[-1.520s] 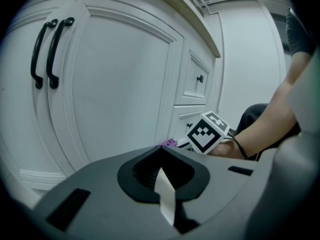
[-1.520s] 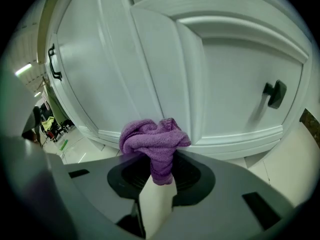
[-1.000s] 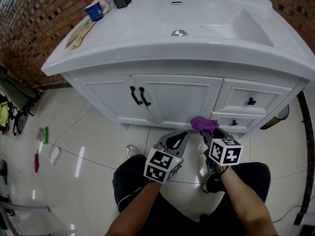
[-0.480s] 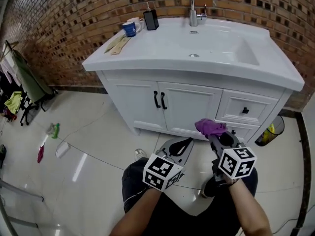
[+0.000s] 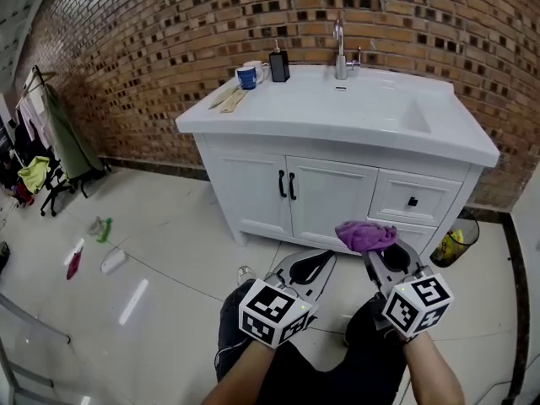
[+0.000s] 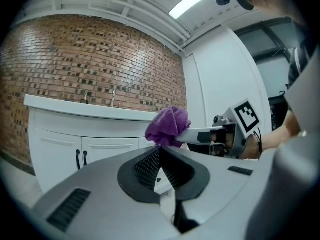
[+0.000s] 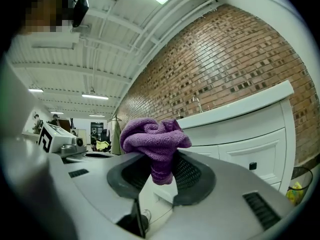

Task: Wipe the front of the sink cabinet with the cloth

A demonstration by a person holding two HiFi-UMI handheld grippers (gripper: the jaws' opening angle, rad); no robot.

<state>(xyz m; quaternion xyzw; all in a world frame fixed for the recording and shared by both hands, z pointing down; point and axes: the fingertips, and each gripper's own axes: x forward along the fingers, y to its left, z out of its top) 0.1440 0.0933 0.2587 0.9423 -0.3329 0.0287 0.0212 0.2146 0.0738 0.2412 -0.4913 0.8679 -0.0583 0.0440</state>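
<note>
Between right gripper [image 7: 159, 171] fingers [image 7: 192, 176] — purple cloth [image 7: 154, 139]

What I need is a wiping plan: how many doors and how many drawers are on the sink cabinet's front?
Doors: 2
Drawers: 2
Total: 4

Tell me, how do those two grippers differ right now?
The right gripper is clamped on a bunched purple cloth; the left gripper has its jaws together on nothing. The marker cube on the right gripper shows a different pattern from the cube on the left gripper. Both are hand-held, shut, and point toward the cabinet without touching it.
</note>
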